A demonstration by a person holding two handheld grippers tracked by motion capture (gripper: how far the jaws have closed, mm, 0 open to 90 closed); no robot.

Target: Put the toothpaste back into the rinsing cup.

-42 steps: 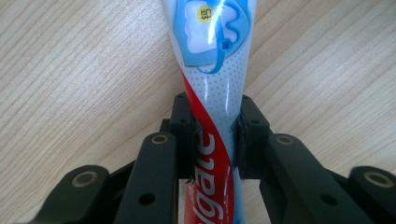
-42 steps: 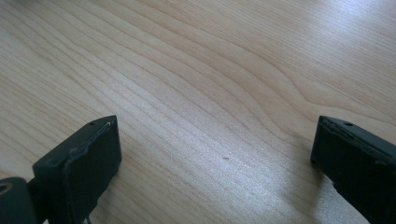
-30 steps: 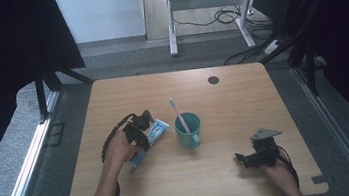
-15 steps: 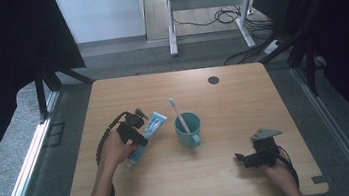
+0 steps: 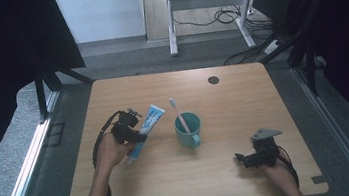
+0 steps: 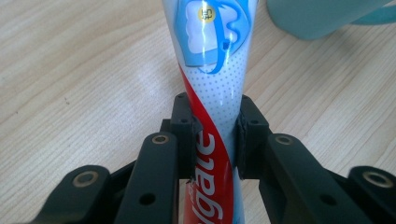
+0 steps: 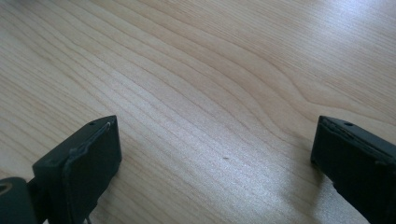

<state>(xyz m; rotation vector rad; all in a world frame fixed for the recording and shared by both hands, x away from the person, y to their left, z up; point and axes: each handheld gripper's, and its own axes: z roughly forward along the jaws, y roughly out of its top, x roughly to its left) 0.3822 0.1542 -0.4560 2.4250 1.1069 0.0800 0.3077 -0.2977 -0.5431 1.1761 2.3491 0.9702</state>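
Two jaws of my left gripper (image 6: 215, 135) clamp the toothpaste tube (image 5: 144, 127), now lifted toward the cup (image 5: 188, 130) at 3 o'clock; my right gripper (image 7: 215, 163) rests wide open, empty.

Bare table (image 5: 242, 94) beyond teal cup (image 5: 188, 130)

Pale wood-grain table (image 7: 210, 70), smooth and faintly sheened. Glossy plastic toothpaste tube (image 6: 212, 79), centre frame. Matt black plastic left gripper (image 6: 215, 135). Smooth teal mug (image 5: 188, 129), material unclear.
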